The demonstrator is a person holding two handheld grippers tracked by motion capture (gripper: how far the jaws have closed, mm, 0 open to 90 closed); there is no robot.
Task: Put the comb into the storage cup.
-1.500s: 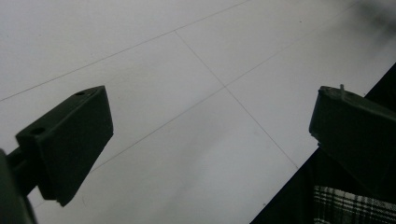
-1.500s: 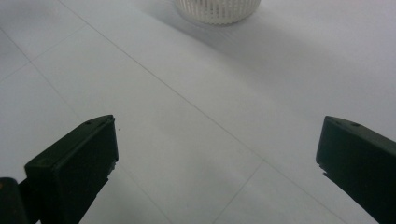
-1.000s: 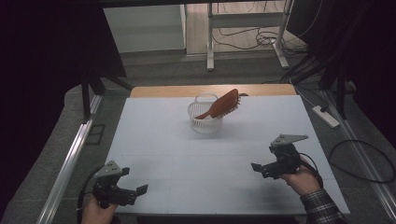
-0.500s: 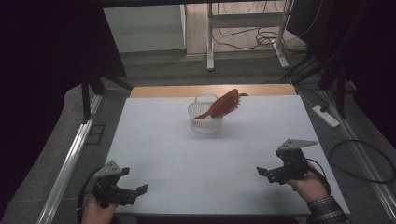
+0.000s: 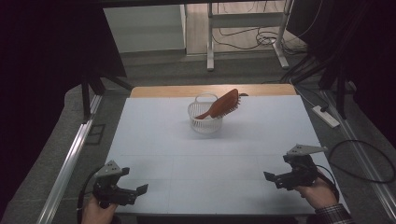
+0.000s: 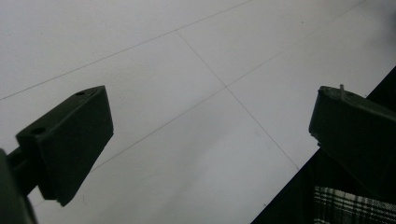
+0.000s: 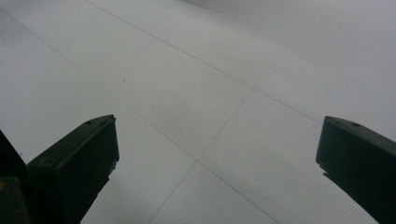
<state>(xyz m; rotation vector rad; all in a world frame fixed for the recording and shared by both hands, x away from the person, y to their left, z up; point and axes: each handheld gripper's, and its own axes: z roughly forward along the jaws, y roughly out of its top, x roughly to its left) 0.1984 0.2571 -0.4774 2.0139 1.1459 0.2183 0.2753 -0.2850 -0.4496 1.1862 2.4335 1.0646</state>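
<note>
The hairbrush (image 5: 223,105) lies tilted in the white basket (image 5: 203,120), its bristled head jutting over the rim, well ahead of both hand-held grippers toward the far end of the table (image 5: 233,140). From the left hand-held gripper (image 5: 133,191) the basket stands far forward and off to the right; from the right hand-held gripper (image 5: 275,178) it stands far forward and off to the left. Both hand-held grippers sit near the table's near edge, well apart from each other, each with its jaws spread wide and nothing between them.

In the left gripper view the left hand-held gripper (image 6: 210,154) looks down on bare table, with the table's edge and a strip of checked sleeve (image 6: 350,205) under the right-hand jaw. The right hand-held gripper (image 7: 217,158) in its own view looks on bare table as well. The brush's handle end is hidden down in the basket, and its bristles are too small to make out clearly.
</note>
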